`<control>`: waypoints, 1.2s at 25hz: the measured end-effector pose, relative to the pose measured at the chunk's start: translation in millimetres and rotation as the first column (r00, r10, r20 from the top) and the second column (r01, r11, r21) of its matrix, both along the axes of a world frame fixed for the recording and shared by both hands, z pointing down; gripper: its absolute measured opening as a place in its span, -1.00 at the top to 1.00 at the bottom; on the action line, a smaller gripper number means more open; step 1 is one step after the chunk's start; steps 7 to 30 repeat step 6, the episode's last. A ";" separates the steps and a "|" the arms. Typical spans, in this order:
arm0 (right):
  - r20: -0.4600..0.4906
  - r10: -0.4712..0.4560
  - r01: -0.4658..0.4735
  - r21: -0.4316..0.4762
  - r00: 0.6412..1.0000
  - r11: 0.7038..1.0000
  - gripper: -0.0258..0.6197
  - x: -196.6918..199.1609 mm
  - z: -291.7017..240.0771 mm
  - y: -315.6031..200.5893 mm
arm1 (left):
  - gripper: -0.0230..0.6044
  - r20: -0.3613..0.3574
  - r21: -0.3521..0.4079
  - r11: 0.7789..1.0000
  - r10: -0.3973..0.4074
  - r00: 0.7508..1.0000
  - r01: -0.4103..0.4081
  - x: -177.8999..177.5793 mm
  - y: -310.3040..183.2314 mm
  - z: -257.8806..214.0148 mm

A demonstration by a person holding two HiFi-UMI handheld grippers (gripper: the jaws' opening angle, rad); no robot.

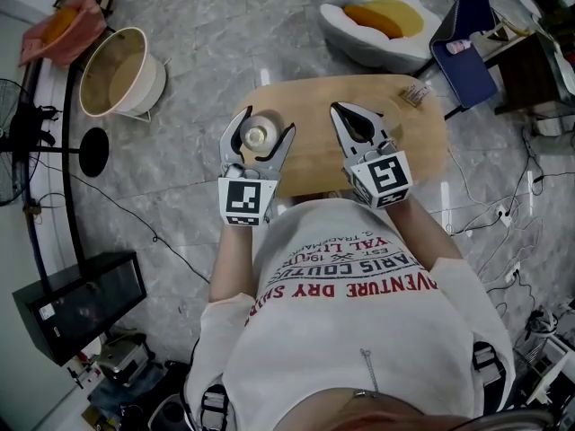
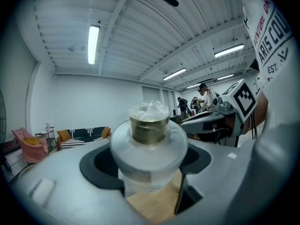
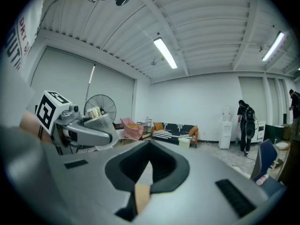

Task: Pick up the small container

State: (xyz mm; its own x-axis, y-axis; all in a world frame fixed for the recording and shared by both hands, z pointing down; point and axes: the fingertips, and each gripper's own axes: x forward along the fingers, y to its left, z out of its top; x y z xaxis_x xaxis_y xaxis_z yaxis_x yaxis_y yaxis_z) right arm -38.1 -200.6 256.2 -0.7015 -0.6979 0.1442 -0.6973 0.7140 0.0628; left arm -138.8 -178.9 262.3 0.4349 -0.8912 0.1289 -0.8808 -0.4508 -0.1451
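Note:
The small container (image 1: 257, 136) is a clear round jar with a gold cap under clear wrap. It sits between the jaws of my left gripper (image 1: 262, 122), over the left part of the wooden table (image 1: 422, 142). In the left gripper view the small container (image 2: 149, 144) fills the gap and the dark pads (image 2: 101, 165) press on both its sides. My right gripper (image 1: 345, 111) hovers over the middle of the table, jaws together and holding nothing. In the right gripper view only a thin slit shows at the right gripper (image 3: 144, 172), with the left gripper and jar off to its left.
A small packet (image 1: 415, 93) lies at the table's far right edge. Beyond the table are a white beanbag (image 1: 382, 21) with a yellow cushion and a blue chair (image 1: 467, 48). A cream tub (image 1: 121, 70), a fan (image 1: 18, 119) and a black box (image 1: 81, 303) stand to the left.

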 end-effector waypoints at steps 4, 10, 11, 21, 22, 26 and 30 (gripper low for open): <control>0.004 -0.002 0.002 -0.005 1.000 1.000 0.93 -4.8 1.9 2.3 | -0.15 -0.002 -0.003 1.000 0.008 1.000 -0.008 0.2 1.6 2.3; 0.005 -0.002 0.002 -0.009 1.000 1.000 0.93 -5.5 3.0 2.3 | -0.15 -0.001 -0.004 1.000 0.011 1.000 -0.011 1.4 1.2 3.3; 0.005 -0.002 0.002 -0.009 1.000 1.000 0.93 -5.5 3.0 2.3 | -0.15 -0.001 -0.004 1.000 0.011 1.000 -0.011 1.4 1.2 3.3; 0.005 -0.002 0.002 -0.009 1.000 1.000 0.93 -5.5 3.0 2.3 | -0.15 -0.001 -0.004 1.000 0.011 1.000 -0.011 1.4 1.2 3.3; 0.005 -0.002 0.002 -0.009 1.000 1.000 0.93 -5.5 3.0 2.3 | -0.15 -0.001 -0.004 1.000 0.011 1.000 -0.011 1.4 1.2 3.3; 0.005 -0.002 0.002 -0.009 1.000 1.000 0.93 -5.5 3.0 2.3 | -0.15 -0.001 -0.004 1.000 0.011 1.000 -0.011 1.4 1.2 3.3; 0.005 -0.002 0.002 -0.009 1.000 1.000 0.93 -5.5 3.0 2.3 | -0.15 -0.001 -0.004 1.000 0.011 1.000 -0.011 1.4 1.2 3.3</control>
